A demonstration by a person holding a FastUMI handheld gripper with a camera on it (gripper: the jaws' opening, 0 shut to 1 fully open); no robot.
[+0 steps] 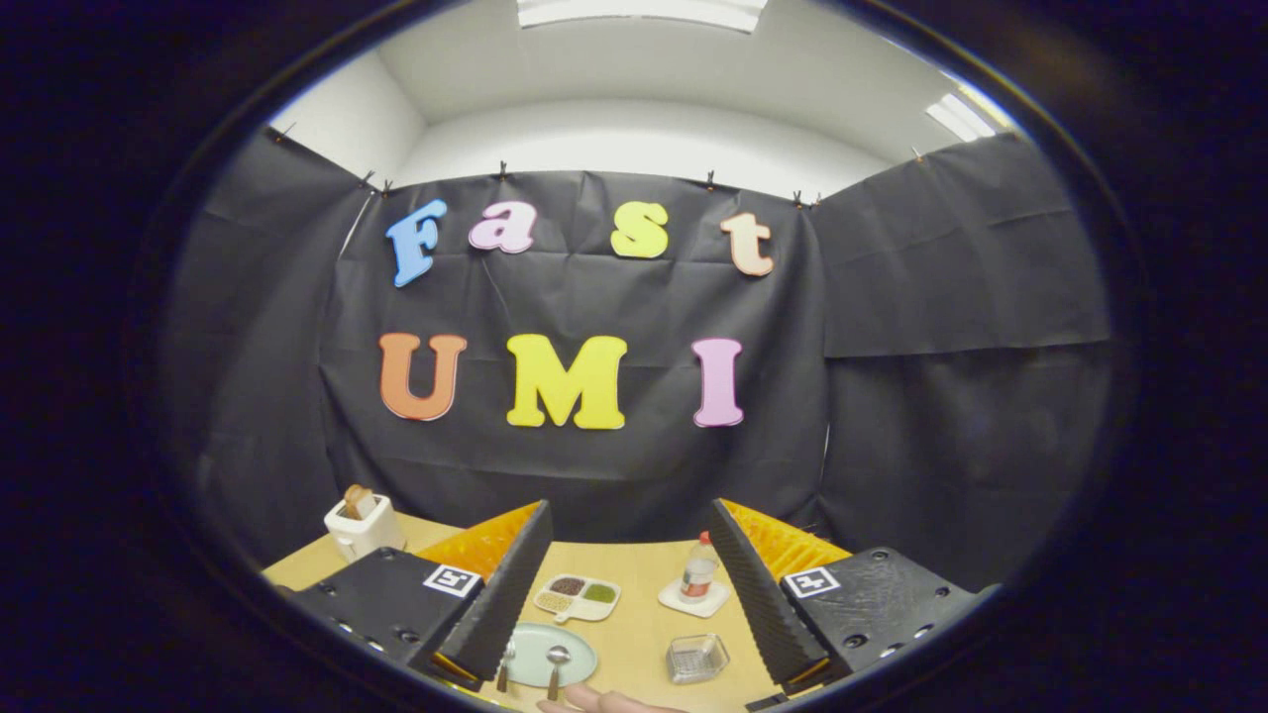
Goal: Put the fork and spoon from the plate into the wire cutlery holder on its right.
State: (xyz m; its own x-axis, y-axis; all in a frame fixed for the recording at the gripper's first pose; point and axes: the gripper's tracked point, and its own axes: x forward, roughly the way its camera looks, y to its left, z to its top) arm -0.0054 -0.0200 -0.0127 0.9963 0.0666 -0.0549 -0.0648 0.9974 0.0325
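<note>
The gripper hangs above the table with its two black ribbed fingers spread wide apart and nothing between them; it is released and grasps nothing. Each finger has an orange backing and a black block behind it bearing a small square marker. Below the gap between the fingers lies the wooden table. Near the left finger's tip sits a pale green plate, and on it rest the spoon, bowl upward and handle pointing toward the near edge, and beside it the fork, partly hidden by the left finger. To the right of the plate, well apart from it and close to the right finger, stands the cutlery holder, seen from above as a small square wire basket. Beyond the plate lies a white divided dish with brown, green and yellowish fillings. Beyond the holder a small bottle with a red cap stands on a white square coaster. Farther off, beyond the left finger, a white toaster holds a slice of bread. At the table's near edge, just below the plate, a person's hand reaches in.
</note>
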